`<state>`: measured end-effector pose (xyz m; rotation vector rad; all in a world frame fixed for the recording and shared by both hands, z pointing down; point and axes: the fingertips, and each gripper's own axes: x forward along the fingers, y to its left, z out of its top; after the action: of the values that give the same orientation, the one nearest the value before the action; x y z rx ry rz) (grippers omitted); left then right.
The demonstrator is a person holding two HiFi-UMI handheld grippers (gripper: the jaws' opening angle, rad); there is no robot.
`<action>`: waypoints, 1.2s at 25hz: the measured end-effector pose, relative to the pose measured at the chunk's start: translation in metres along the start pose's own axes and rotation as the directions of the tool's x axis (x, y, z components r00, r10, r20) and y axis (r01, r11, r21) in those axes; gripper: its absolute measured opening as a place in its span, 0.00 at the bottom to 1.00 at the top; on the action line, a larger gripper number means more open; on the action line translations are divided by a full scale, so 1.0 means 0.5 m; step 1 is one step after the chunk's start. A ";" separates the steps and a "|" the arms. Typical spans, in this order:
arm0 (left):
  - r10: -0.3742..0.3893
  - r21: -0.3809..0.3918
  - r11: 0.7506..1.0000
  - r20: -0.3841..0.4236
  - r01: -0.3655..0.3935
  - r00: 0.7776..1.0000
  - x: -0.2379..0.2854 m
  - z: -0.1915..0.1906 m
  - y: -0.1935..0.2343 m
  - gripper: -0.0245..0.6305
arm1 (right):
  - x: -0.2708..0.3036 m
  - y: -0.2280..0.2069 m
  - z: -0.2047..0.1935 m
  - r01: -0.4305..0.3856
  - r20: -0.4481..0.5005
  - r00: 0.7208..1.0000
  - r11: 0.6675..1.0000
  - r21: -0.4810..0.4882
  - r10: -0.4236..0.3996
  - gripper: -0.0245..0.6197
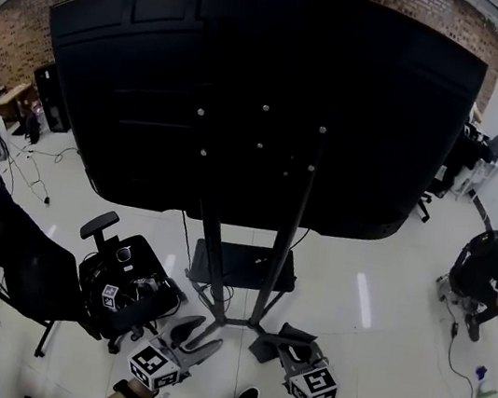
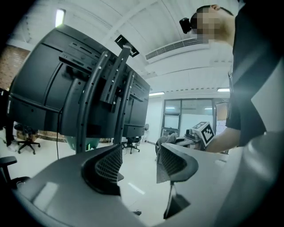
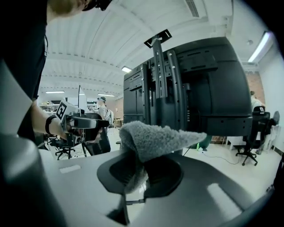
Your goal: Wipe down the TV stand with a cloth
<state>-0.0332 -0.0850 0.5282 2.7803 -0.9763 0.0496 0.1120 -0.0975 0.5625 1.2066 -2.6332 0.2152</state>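
– Right tool (image 3: 141,170): jaws nearly together, pinched on the grey cloth (image 3: 155,137), which bunches up above the pads. Left tool (image 2: 140,162): jaws apart, only floor showing through the gap.

– Where's the TV stand?

– Centre of the head view. TV stand (image 1: 211,253) has two black uprights running from the back of the TV (image 1: 267,92) down to a low shelf (image 1: 243,263) and splayed feet. Both tools sit at the bottom centre of that view, near the feet. In the right gripper view the cloth is held in the air, apart from the uprights.

– Progress?

– Can't grade it. Black metal shows no streaks, dust or damp patches. Cloth off the stand fits both a pass about to land and one just finished.

– Obstructions?

– Office chair (image 1: 121,285) with gear piled on its seat, lower left, just beside the left foot, so it crowds that side. Cables (image 1: 35,177) trail over the floor at left. The TV panel overhangs the upper part of the uprights. A crouching person (image 1: 492,272) at the right edge is well apart.
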 end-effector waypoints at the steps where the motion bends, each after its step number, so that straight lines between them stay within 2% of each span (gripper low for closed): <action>1: -0.003 0.020 1.000 -0.001 0.003 1.000 -0.024 -0.002 -0.011 0.49 | -0.016 0.025 -0.006 0.011 0.001 1.000 1.000 0.002 -0.011 0.10; 4: -0.017 0.055 0.998 -0.002 0.017 1.000 -0.109 -0.008 -0.054 0.49 | -0.065 0.107 -0.019 0.041 0.010 0.999 0.997 0.062 -0.042 0.10; 8: -0.044 0.074 0.996 0.013 0.043 0.999 -0.224 0.001 -0.126 0.48 | -0.120 0.222 -0.007 0.040 0.031 0.999 0.993 0.110 -0.044 0.10; 15: -0.090 0.037 0.995 0.034 0.089 0.995 -0.336 -0.029 -0.218 0.48 | -0.196 0.360 0.032 0.031 0.088 0.995 0.987 0.160 -0.045 0.10; 22: -0.066 0.054 0.997 0.083 0.061 0.994 -0.371 0.002 -0.277 0.48 | -0.277 0.401 0.067 0.010 0.122 0.992 0.994 0.112 -0.024 0.09; 26: -0.043 0.038 0.999 0.129 0.038 0.991 -0.356 0.022 -0.309 0.47 | -0.320 0.395 0.084 -0.027 0.130 0.991 0.997 0.074 0.017 0.09; 30: -0.035 0.051 0.998 0.135 0.028 0.990 -0.340 0.026 -0.348 0.47 | -0.366 0.390 0.091 -0.057 0.148 0.988 0.997 0.054 0.049 0.09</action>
<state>-0.0581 0.1502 0.4693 2.8756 -0.9746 -0.1236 0.0728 0.1513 0.4621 1.2144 -2.8062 0.2216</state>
